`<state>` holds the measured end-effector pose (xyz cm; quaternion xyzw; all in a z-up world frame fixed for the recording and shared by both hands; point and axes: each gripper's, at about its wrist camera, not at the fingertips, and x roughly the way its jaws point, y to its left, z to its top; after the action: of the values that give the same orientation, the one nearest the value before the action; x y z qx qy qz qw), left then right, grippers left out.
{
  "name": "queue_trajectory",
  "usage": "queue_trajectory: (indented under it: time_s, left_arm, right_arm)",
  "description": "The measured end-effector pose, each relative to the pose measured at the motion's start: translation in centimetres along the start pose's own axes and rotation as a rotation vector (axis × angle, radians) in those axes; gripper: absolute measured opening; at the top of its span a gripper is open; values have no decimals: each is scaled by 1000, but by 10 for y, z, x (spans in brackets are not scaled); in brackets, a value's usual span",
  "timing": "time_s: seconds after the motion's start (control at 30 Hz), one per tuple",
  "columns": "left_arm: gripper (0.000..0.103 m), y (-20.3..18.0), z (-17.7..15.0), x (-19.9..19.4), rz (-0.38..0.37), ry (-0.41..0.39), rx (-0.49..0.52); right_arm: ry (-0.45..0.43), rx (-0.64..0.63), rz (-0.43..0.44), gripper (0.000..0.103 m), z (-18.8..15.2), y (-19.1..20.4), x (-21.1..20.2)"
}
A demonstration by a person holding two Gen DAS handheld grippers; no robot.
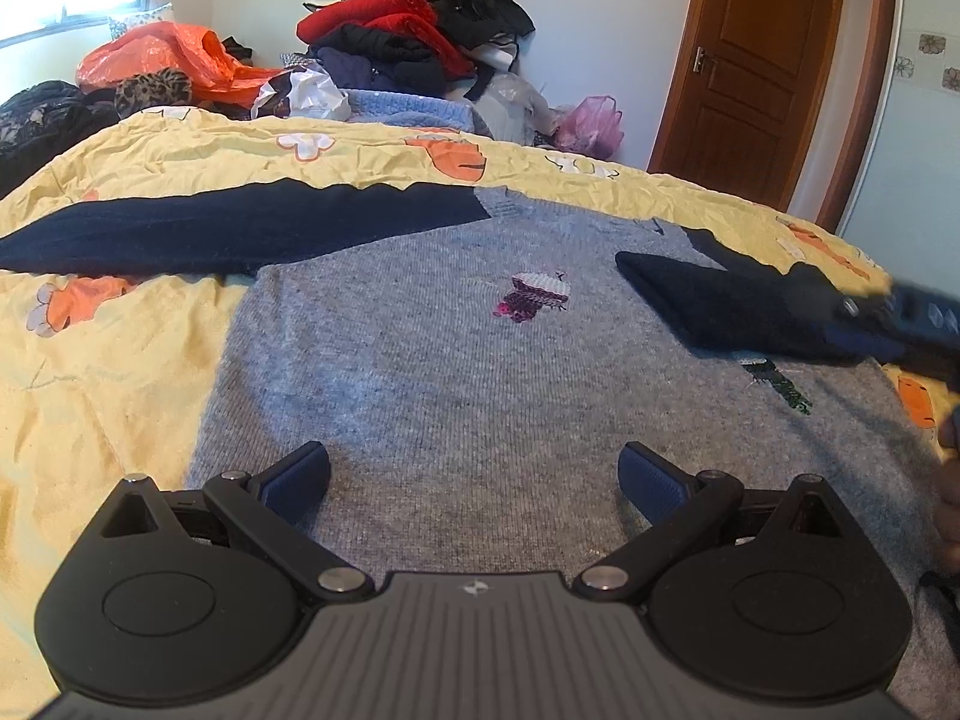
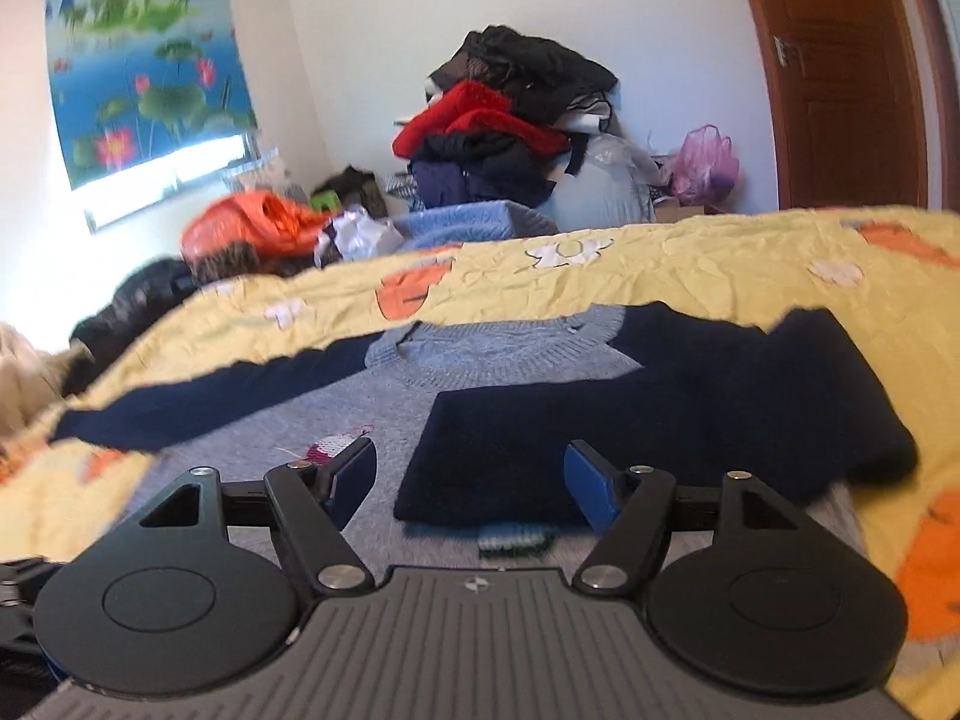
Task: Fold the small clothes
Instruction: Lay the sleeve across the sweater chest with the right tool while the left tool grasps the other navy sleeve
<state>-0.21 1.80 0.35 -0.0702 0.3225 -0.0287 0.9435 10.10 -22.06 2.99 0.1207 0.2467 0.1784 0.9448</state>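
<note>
Sweater (image 1: 456, 360) lies flat on the bed (image 1: 150, 162); its unfolded dark sleeve (image 1: 240, 228) stretches leftward, nearer my left tool (image 1: 474, 474). Both tools gape empty, right tool (image 2: 471, 480) over the folded sleeve (image 2: 600, 438).

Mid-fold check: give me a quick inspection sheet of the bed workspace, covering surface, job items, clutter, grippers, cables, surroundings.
Surface: yellow bedspread, wrinkled, with orange and white prints.
Job's things: grey sweater lying flat; left navy sleeve stretched out; right navy sleeve folded across the body.
Clutter: clothes pile, orange bag, pink bag beyond the bed.
Grippers: left gripper open over the sweater; right gripper open, holding nothing.
Cables: nothing seen.
Surroundings: wooden door, lotus poster, bright window below it.
</note>
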Motion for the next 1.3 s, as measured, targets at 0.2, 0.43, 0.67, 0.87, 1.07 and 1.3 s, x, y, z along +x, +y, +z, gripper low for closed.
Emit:
queue_trajectory:
  time_s: [0.2,0.43,0.67,0.87,1.07,1.3]
  left_arm:
    - [103,8,35,-3,-247,40,-194]
    - [103,-5,80,84,-537,235,-483]
    - [53,-51,90,127,-434,265,-407]
    - [7,-62,97,134,-330,289,-293]
    - [6,-38,112,85,-254,111,-198]
    - [6,32,92,74,-54,110,-224]
  right_arm:
    - [-1,281,66,73,-19,-57,-4]
    - [0,407,112,74,-25,-75,1]
    - [3,433,137,75,-27,-81,-2]
    - [1,433,147,76,-28,-82,-2]
    - [1,433,146,76,-27,-81,-2]
    - [5,423,145,77,-28,-82,-2]
